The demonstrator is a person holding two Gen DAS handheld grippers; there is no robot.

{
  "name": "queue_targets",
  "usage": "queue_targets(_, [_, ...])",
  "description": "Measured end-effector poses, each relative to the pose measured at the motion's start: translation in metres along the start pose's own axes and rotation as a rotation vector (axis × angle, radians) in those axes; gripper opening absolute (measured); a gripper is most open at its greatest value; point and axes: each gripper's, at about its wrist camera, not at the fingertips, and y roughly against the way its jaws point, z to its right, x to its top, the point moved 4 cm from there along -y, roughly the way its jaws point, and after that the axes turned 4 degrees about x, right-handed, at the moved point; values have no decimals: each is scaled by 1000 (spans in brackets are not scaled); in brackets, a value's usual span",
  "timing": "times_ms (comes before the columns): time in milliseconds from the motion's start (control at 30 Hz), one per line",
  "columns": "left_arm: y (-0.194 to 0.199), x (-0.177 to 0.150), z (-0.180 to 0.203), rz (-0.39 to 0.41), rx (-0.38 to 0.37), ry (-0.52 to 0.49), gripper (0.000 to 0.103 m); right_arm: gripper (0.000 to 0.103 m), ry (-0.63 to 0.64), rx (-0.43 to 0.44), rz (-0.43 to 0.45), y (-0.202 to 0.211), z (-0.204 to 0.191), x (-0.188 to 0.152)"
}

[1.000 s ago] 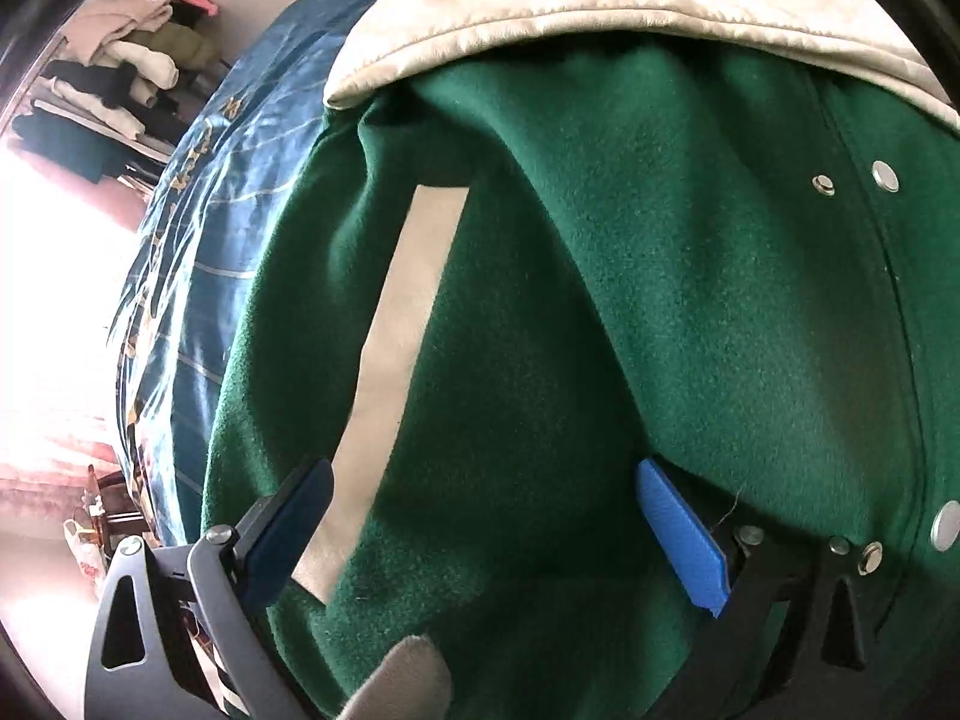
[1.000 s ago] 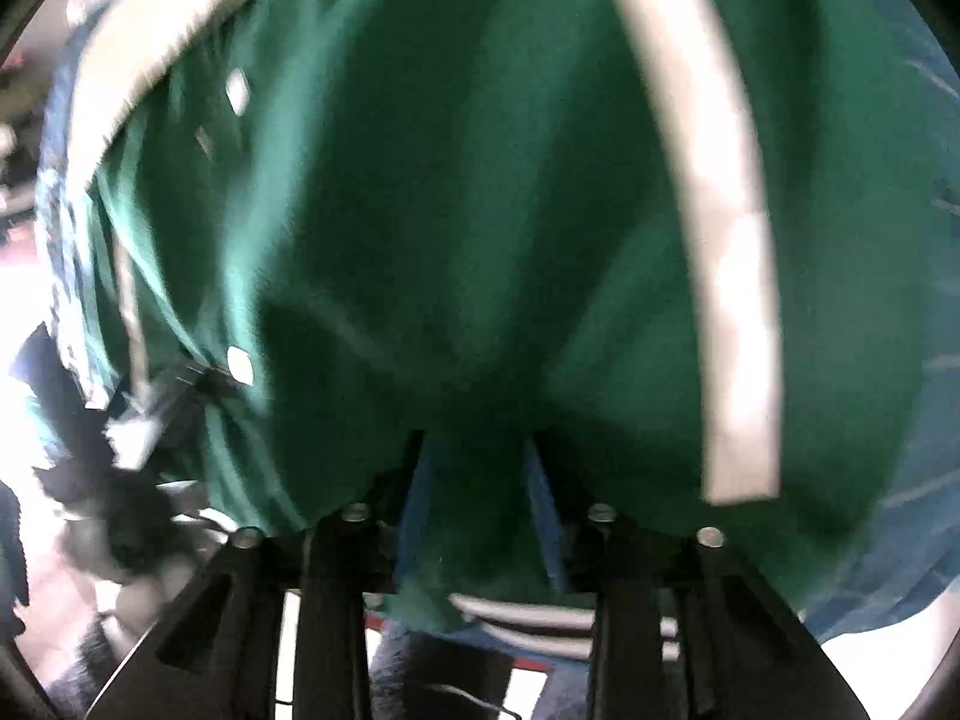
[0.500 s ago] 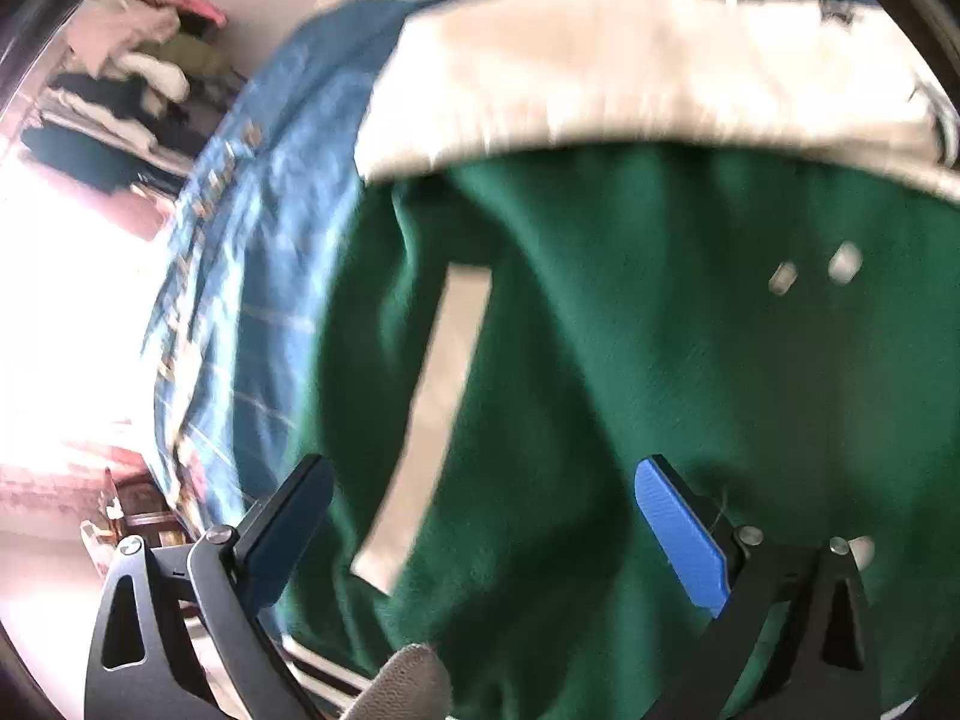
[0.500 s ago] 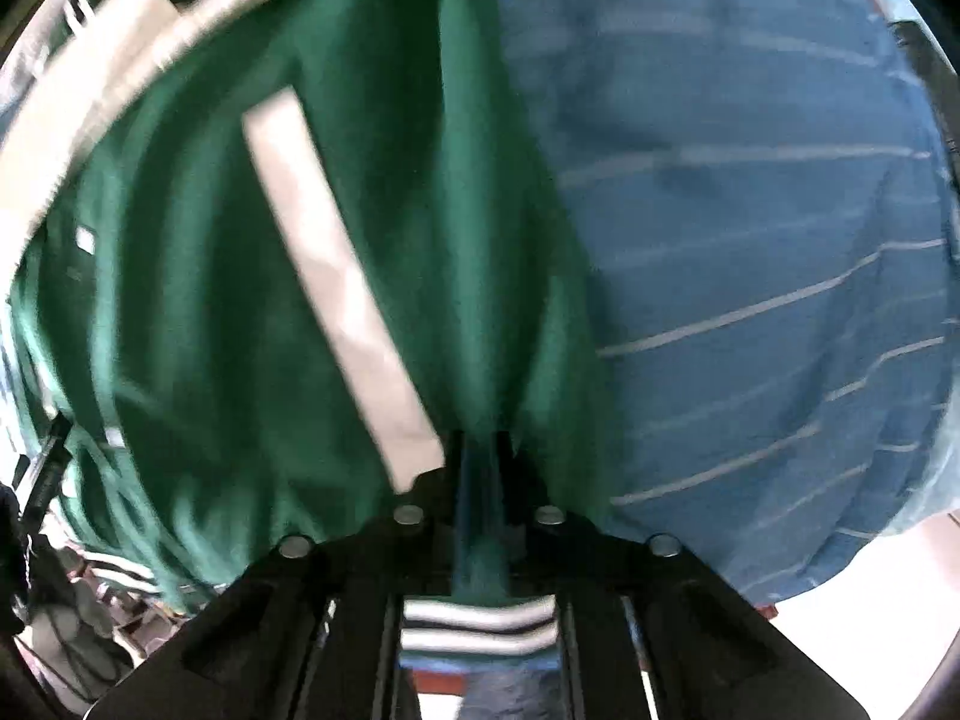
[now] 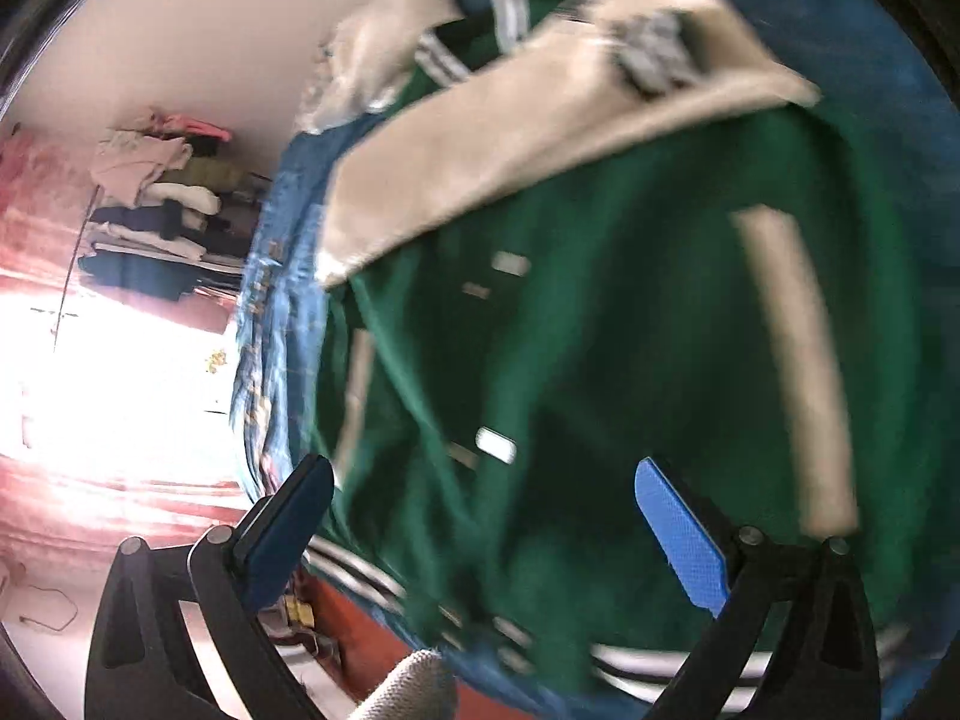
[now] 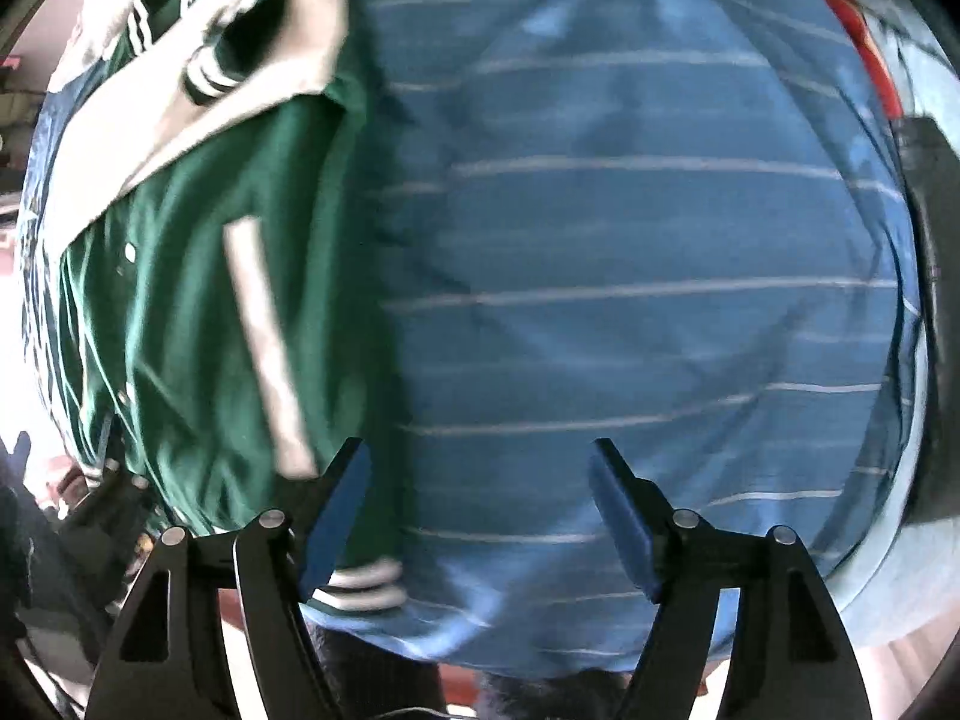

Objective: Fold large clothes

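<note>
I am working over a bed (image 6: 630,240) spread with a blue bedcover crossed by thin pale stripes; off beyond my left tongs (image 5: 480,522), past the bed's edge, a bright window glares above red curtains and a rack piled with clothes (image 5: 159,192) stands against the wall.

The green varsity jacket (image 5: 600,360) lies on the bedcover ahead of my left tongs, its body filling the space between and beyond the two blue pads. A cream sleeve (image 5: 540,120) lies folded across the far part of the body, with a striped cuff near its end. A pale pocket strip shows ahead of my right-hand pad and a row of snaps runs down the middle. The striped hem (image 5: 660,666) sits nearest me, just under the tongs at the bed's edge.

From my right tongs (image 6: 480,516) the jacket is off to the left, its near edge just beside my left pad, while plain bedcover lies between and beyond the pads.

Both tongs are spread wide and hold nothing.

As I judge it, the sleeves are at least partly brought in over the body, so the narrowing folds look begun or done; both views are blurred, so I cannot tell how neatly. The jacket is still long from collar to hem, so what seems left is folding it across its length and squaring the bundle.
</note>
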Motion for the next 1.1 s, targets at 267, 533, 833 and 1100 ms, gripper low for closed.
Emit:
queue_targets(267, [56,-17,114,-48,-16,-92,103,76,-88,14,10,19,134,-8])
queue_targets(533, [12,-19,150,-122,151,-96,103,76,-138,67,17,24,190,-1])
queue_targets(833, [-24,2,111,-100,307,-44,103,76,-107,153,10,12,177,25])
queue_targets(1100, [-48,4,66,-139,330,43,103,76,-101,217,13,5,158,55])
